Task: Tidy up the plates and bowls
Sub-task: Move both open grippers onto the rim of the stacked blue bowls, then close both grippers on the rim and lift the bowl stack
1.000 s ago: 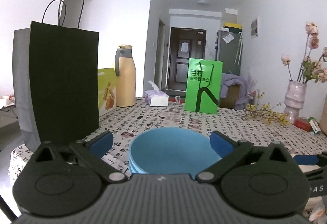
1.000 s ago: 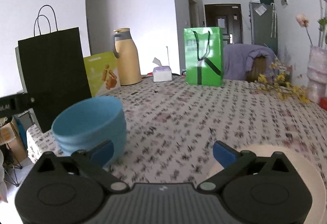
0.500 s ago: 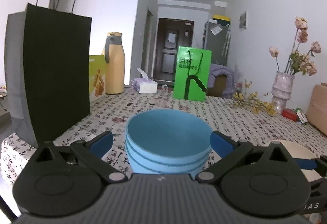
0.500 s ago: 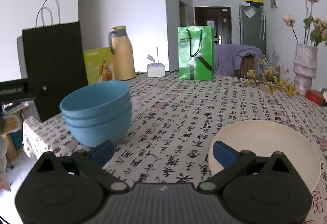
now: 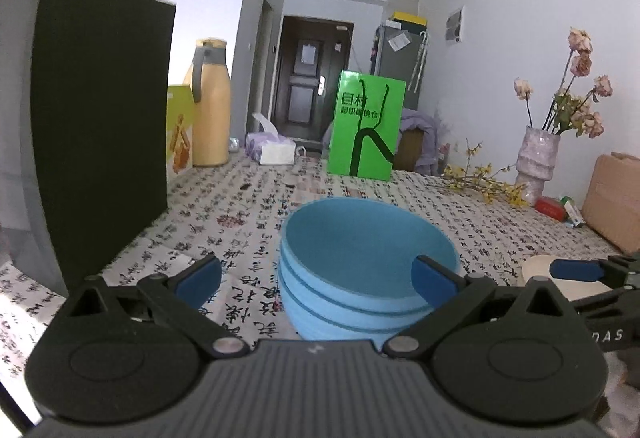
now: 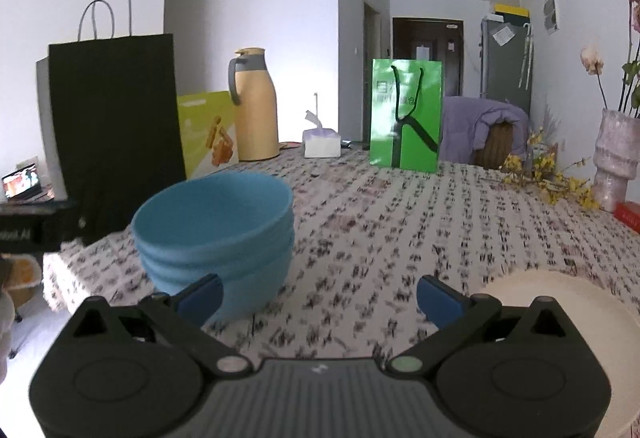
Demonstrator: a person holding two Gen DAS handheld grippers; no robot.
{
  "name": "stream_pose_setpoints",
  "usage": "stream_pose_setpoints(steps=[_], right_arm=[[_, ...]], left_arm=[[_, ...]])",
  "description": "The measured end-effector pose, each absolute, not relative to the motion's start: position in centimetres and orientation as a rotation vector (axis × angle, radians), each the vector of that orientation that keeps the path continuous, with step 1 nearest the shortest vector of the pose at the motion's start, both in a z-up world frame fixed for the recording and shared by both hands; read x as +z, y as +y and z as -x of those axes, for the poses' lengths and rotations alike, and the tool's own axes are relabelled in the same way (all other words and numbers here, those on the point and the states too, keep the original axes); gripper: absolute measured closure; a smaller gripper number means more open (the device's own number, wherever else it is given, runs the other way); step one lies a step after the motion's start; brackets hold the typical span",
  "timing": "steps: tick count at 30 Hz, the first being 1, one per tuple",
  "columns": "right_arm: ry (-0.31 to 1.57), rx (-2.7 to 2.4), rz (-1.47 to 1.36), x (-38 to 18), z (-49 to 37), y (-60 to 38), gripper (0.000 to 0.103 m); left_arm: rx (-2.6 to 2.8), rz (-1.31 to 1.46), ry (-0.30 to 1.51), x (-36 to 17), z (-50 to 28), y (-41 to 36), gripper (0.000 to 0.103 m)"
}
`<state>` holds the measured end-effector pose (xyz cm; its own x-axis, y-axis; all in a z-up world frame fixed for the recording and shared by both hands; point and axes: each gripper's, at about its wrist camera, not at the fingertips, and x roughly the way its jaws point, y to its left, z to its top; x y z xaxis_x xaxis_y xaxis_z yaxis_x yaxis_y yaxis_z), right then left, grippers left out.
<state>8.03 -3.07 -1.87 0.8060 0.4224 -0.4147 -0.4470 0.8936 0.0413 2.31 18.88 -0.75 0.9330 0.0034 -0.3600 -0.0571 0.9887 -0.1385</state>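
Left claw [image 5: 316, 280]: jaws spread wide, holding nothing; it sits low and level over the table, aimed along it toward the far door.
Left fingers [image 5: 434, 283]: the blue pads stand on either side of the bowl stack; the right pad overlaps the top bowl's rim in the picture, but I cannot tell whether it touches.
Right claw [image 6: 318, 298]: jaws wide apart, empty; it is level, low over the cloth, pointing down the table.
Right fingers [image 6: 200, 297]: the left pad lies in front of the lowest blue bowl; contact cannot be told. The right pad is just beside the cream dish.
Blue bowls [image 5: 368, 266]: three nested, upright on the cloth, straight ahead of the left claw and to the front left of the right claw.
Cream dish [image 6: 560, 298]: on the table at the right claw's right, partly hidden behind its body; in the left view only its rim shows at the right edge, with the right claw's pad over it.
Table [image 6: 380, 222]: covered by a white cloth printed with black characters.
Black bag [image 5: 100, 126]: upright at the left, near the bowls.
Flask [image 6: 254, 104]: tan, beyond the black bag.
Green bag [image 5: 366, 130]: upright, far down the table.
Vase [image 5: 536, 162]: far right, holding dried flowers.
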Motion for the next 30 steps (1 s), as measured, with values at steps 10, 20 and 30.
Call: stream_pose_setpoints(steps=[10, 20, 30], right_arm=[[0.49, 0.508, 0.019, 0.1, -12.6, -0.1, 0.0], [0.709, 0.604, -0.053, -0.6, -17.3, 1.7, 0.0], [1.064, 0.698, -0.262, -2.2, -22.9, 1.9, 0.011]], left_arm=[[0.004, 0.19, 0.477, -0.6, -7.3, 22.1, 0.0], [-0.035, 0.314, 0.683, -1.3, -12.6, 24.1, 0.0], [-0.103, 0.434, 0.864, -2.6, -15.9, 25.4, 0.0]])
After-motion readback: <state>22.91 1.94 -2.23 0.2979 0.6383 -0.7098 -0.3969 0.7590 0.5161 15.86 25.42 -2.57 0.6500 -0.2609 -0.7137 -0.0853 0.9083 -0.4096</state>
